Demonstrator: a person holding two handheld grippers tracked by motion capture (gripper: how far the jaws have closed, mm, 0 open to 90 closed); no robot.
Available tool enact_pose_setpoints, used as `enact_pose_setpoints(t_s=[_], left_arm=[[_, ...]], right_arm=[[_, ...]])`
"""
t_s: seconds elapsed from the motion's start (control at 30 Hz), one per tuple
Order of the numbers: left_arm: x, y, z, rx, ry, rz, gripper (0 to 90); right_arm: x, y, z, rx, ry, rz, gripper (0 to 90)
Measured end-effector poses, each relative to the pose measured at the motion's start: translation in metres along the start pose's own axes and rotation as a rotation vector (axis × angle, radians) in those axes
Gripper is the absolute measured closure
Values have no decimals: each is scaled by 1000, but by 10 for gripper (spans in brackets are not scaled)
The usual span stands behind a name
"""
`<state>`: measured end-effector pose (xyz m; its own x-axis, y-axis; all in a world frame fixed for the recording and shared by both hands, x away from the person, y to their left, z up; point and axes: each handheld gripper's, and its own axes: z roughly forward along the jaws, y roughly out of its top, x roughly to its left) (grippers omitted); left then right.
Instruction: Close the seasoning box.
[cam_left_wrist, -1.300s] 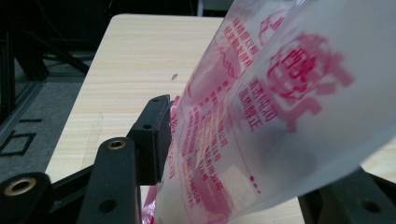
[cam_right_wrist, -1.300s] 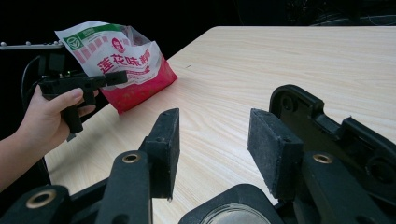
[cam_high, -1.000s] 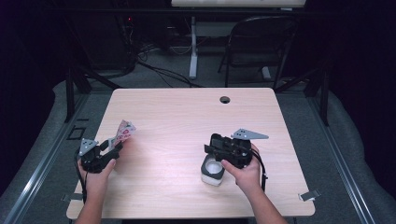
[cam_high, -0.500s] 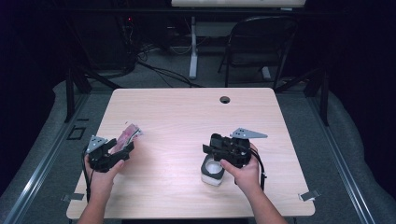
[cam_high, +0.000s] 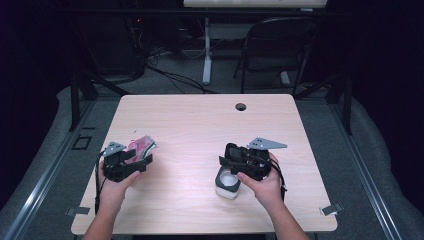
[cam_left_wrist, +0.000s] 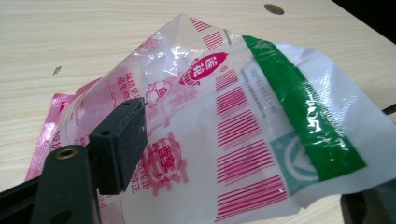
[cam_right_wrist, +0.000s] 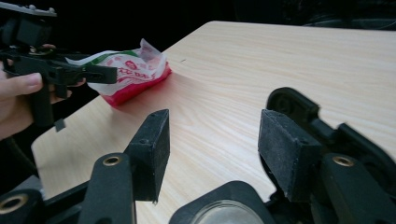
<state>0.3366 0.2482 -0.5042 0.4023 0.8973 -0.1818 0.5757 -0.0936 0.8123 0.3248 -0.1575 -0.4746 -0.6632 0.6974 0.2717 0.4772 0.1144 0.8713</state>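
Spanning most of the high view, the wooden table (cam_high: 200, 130) serves as the reference for all positions below, with a round cable hole (cam_high: 241, 106) near its far edge.

The plastic bag (cam_high: 142, 146), printed pink with a green band, lies on the table near the left edge, roughly midway along it. In the left gripper view the bag (cam_left_wrist: 224, 121) fills the space ahead of the jaws; one black pad lies against the film, but the jaws stand released and have just been opening, so the bag rests loose between them rather than pinched.

The left gripper (cam_high: 131, 162) sits just behind the bag, near the table's left edge. The right gripper (cam_high: 239, 161) hovers right of the table's centre, jaws spread wide and having just been opening, with nothing between the pads (cam_right_wrist: 149, 149).

The small white container (cam_high: 228, 183) stands on the table directly beneath the right gripper, toward the near edge.

Hazards, as a judgement: the light film may cling to the left pad and be dragged if the gripper withdraws. The container may tip if the right jaws clip its rim on descent.
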Motion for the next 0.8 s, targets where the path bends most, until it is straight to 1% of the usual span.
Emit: enact_pose_setpoints(t_s=[0.07,0.1,0.13,0.17,0.27,0.37,0.43,0.57,0.63,0.77,0.8], left_arm=[[-1,2,0,3,8,9,273],[-1,3,0,9,3,8,273],[-2,4,-1,13,-3,5,274],[-2,5,-1,18,-6,7,273],[-3,8,-2,23,-14,5,274],[-7,10,-2,30,-19,22,273],[-10,12,-1,30,-23,27,273],[-16,13,0,40,-17,33,277],[-20,14,0,39,-32,33,277],[-30,15,2,41,-51,60,277],[-34,14,4,42,-52,68,277]], right_arm=[[0,1,-3,-4,-2,-3,423],[-1,1,-4,-10,-2,5,422],[-1,1,-5,-7,-2,2,420],[-1,2,-7,-15,-13,8,418],[-1,3,-12,-28,-23,3,406],[-2,4,-16,-41,-39,2,403],[-2,5,-19,-47,-44,1,403],[-3,8,-26,-54,-51,-1,404],[-4,10,-30,-61,-54,-7,406],[-11,12,-39,-79,-92,-2,413],[-13,12,-40,-87,-102,5,414]])
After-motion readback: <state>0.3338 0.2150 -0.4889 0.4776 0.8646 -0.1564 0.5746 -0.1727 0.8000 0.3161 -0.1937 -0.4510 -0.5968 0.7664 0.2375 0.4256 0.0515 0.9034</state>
